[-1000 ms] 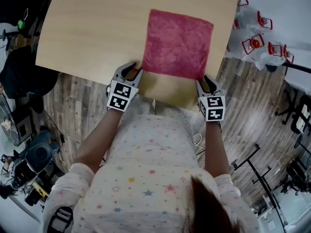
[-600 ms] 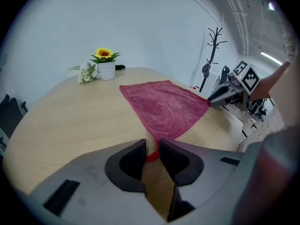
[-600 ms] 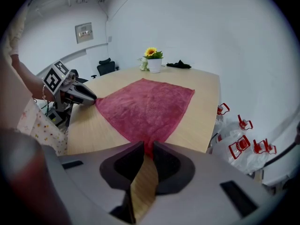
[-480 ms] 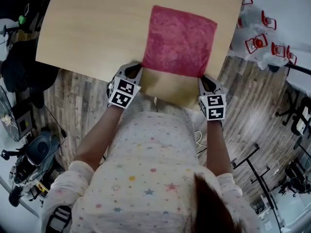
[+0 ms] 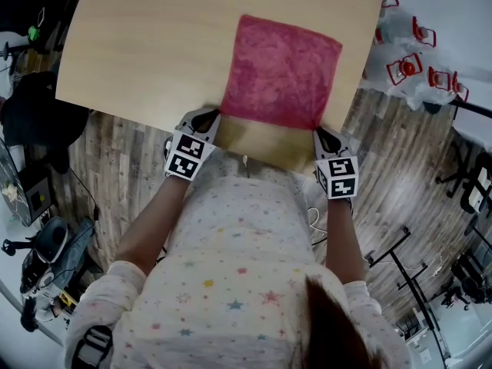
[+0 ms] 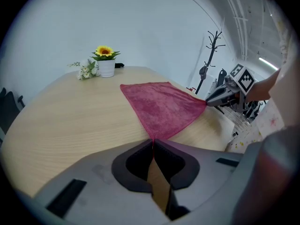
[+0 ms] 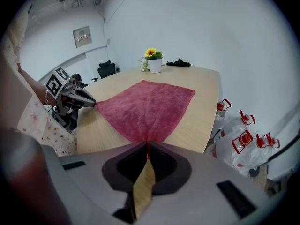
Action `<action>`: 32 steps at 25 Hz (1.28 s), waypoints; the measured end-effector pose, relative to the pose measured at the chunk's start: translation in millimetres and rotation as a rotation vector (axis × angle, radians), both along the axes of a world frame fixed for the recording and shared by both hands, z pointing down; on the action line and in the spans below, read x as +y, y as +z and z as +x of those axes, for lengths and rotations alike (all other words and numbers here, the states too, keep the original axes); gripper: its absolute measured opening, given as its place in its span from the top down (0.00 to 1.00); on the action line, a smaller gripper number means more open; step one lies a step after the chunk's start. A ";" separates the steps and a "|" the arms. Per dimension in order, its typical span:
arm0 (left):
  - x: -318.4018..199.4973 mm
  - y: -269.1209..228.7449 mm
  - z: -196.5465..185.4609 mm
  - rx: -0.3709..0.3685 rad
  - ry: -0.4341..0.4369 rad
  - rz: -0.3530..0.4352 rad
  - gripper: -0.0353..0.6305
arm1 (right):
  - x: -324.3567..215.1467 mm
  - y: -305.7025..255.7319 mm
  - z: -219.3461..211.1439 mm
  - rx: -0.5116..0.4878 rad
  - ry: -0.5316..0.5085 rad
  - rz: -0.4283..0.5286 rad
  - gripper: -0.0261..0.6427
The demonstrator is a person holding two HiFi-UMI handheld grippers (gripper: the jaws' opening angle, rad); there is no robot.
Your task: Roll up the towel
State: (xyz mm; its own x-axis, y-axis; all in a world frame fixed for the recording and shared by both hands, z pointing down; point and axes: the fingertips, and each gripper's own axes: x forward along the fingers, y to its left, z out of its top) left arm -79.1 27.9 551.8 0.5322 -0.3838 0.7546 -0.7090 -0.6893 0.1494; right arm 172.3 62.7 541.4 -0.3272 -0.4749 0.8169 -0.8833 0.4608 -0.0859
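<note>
My left tongs (image 5: 216, 118), just closed, and my right tongs (image 5: 317, 131) pinch the lower corners of the towel (image 5: 282, 71), which lies above them.

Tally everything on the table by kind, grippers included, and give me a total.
Towel, red: 1
Grippers: 2, left gripper, whose jaws have just been closing, and right gripper, each shut on a near towel corner
Potted sunflower: 1
White flower bunch: 1
Dark item, too small to identify: 1
Total: 6

Towel (image 5: 283, 71) pinkish-red, tbl (image 5: 154, 44) lt wood-grain.
</note>
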 end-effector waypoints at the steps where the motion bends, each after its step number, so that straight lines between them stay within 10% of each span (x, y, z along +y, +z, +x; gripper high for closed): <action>1: -2.1 -4.9 0.1 0.010 -0.005 0.010 0.92 | -2.3 -3.0 0.4 0.000 0.000 0.005 0.93; 24: -91.7 -7.2 15.3 0.068 -0.123 0.018 0.91 | -87.2 2.2 23.1 0.041 0.058 0.014 0.90; 32: -117.1 -23.0 3.9 0.102 -0.171 0.103 0.77 | -94.3 -13.9 51.0 0.063 0.160 0.091 0.80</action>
State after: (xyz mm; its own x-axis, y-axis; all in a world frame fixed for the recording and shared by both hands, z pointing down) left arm -75.2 -89.2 528.8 0.5245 -0.5474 0.6522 -0.8015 -0.5759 0.1612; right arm 223.3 -31.6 527.5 -0.1910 -0.5895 0.7848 -0.9484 0.3170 0.0073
